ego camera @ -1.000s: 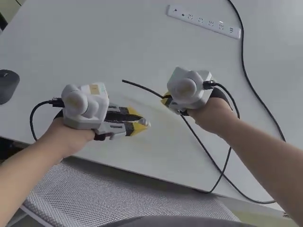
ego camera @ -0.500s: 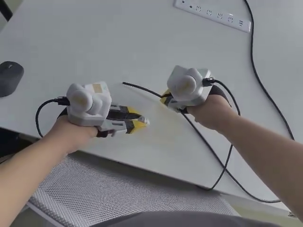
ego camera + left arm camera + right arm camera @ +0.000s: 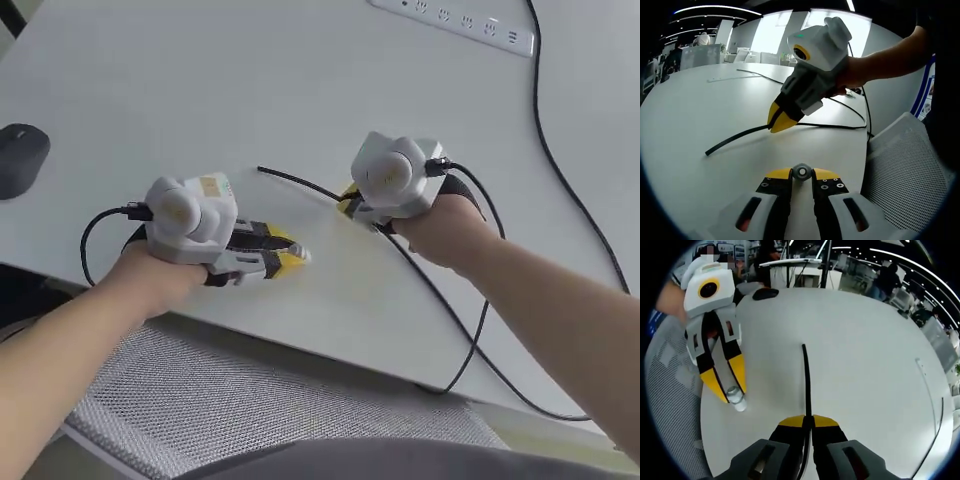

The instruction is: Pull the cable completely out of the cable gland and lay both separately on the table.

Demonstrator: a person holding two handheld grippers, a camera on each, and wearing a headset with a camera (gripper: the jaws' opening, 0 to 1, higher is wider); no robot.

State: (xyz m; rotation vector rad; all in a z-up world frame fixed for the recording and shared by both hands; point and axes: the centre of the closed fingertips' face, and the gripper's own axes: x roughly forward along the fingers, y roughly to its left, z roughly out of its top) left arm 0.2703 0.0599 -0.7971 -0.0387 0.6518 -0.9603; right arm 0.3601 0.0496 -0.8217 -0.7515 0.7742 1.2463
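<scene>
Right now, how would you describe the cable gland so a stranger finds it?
On the white table, near its front edge, find the left gripper. The cable gland is the small pale round piece clamped between its yellow tips, unlike the long black cable held by the right gripper.

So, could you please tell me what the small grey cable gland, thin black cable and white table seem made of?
The small grey cable gland looks like moulded plastic, with a matt, pale surface; metal cannot be ruled out. The thin black cable seems rubber- or plastic-sheathed: dull black and gently curved. The white table looks like smooth laminate with a soft sheen.
</scene>
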